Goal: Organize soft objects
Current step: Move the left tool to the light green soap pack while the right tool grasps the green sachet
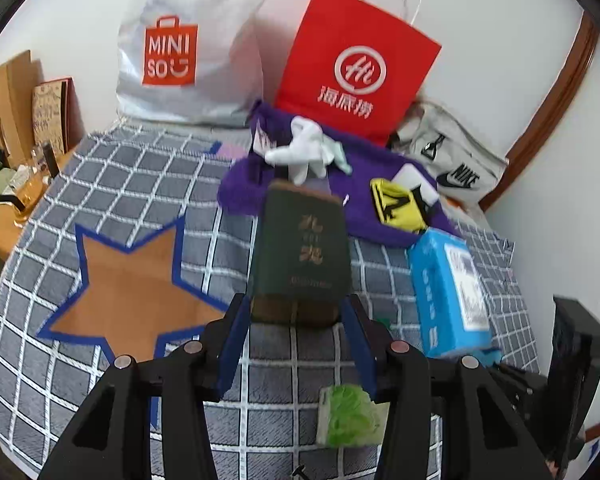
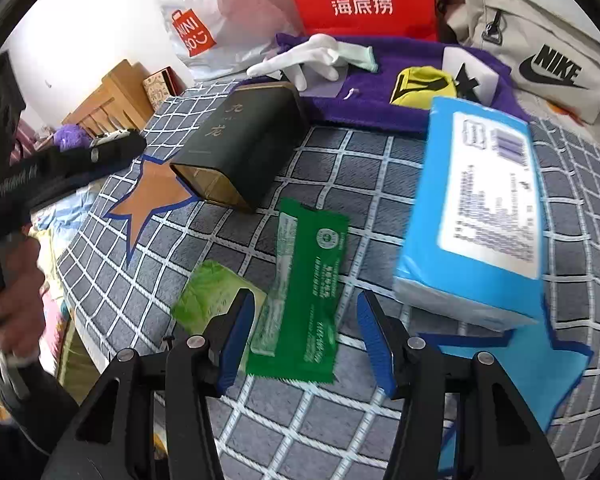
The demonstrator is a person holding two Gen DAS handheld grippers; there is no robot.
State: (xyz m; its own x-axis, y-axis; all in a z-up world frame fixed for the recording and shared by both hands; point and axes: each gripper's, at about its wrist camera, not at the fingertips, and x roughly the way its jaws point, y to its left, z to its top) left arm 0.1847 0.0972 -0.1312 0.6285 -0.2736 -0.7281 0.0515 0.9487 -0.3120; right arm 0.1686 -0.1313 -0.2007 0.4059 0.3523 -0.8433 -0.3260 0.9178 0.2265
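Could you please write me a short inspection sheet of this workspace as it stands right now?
Surface: grey checked cloth with an orange star and a blue star.
Job's things: white glove, yellow pouch on purple towel; blue tissue pack overlapping the blue star.
Clutter: dark green box, green sachet, light green packet.
Grippers: left gripper open, fingers flanking the box end; right gripper open over the sachet.
Cables: nothing seen.
Surroundings: white Miniso bag, red paper bag, Nike bag.
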